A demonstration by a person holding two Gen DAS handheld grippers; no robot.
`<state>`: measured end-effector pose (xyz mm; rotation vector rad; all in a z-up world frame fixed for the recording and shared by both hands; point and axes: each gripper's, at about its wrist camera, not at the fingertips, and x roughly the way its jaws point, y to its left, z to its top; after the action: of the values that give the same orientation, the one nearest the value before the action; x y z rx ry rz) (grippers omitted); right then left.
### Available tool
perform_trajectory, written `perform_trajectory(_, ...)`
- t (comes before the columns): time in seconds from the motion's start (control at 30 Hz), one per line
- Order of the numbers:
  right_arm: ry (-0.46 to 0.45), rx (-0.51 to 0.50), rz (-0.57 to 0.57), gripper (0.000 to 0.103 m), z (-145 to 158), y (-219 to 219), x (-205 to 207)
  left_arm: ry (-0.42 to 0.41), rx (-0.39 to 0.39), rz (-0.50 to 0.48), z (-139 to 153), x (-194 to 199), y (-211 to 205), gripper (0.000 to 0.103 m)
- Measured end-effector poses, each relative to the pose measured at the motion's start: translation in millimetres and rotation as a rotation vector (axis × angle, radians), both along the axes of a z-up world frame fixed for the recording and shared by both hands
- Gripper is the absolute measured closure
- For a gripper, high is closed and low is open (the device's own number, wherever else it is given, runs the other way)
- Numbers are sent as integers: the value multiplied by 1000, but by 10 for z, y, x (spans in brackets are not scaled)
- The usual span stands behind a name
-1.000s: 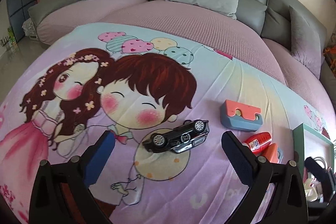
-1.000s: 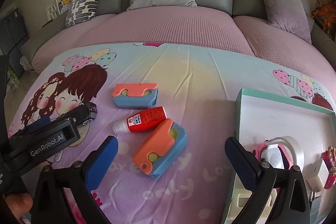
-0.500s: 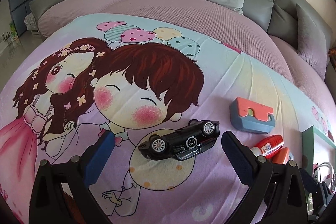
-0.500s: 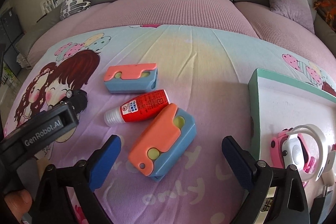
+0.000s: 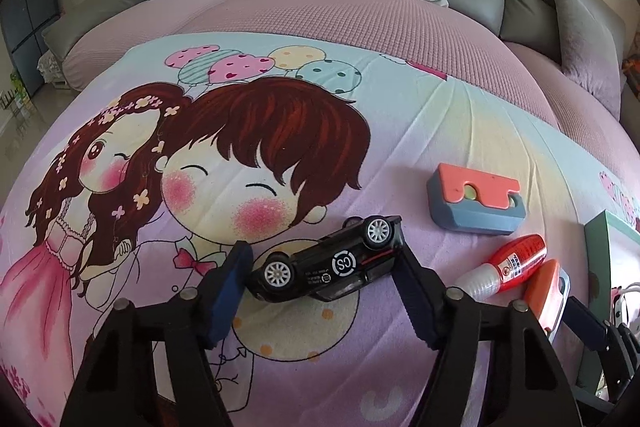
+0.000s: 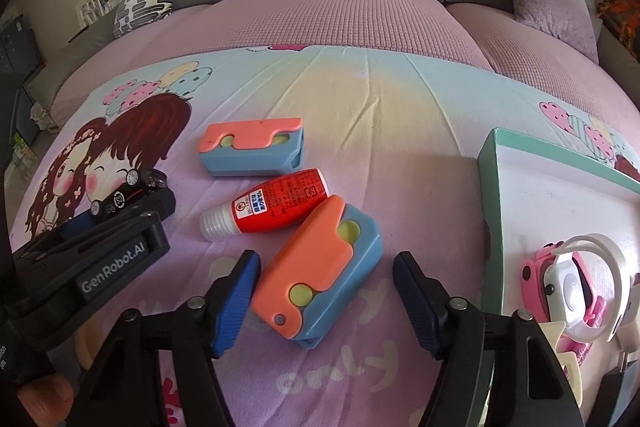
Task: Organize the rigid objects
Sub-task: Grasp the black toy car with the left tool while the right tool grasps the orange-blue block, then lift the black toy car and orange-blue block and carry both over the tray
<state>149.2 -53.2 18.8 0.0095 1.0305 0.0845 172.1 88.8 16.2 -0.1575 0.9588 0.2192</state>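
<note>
Bed sheet: both jaws closing, not yet gripping; left gripper straddles rigid light toy car lengthwise, right gripper straddles hard plastic block.

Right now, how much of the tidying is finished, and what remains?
Done: a pink watch and chargers already lie in the green tray. In hand: the left gripper has been closing around the black toy car, the right gripper around the nearer orange-blue block. Left: the red bottle and farther block.
</note>
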Motion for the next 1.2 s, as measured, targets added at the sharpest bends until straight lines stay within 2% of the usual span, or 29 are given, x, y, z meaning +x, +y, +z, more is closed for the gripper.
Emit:
perform_trajectory(0.1, 1, 11, 0, 42, 3, -12, -8, 7, 7, -24, 12, 1, -25, 31)
perform_trajectory(0.47, -2, 59, -13, 47, 52, -76, -23, 15, 26, -51, 43, -22, -82, 31)
perform_trajectory(0.6, -18, 59, -27, 53, 111, -115, -38, 7, 35, -51, 93, -44, -89, 31)
perform_trajectory(0.8, -19, 68, -24, 54, 142, -135, -44, -9, 45, -65, 193, -72, -130, 31)
perform_trajectory(1.2, -78, 63, -34, 57, 364, -191, -118, -37, 46, -61, 362, -129, -134, 31)
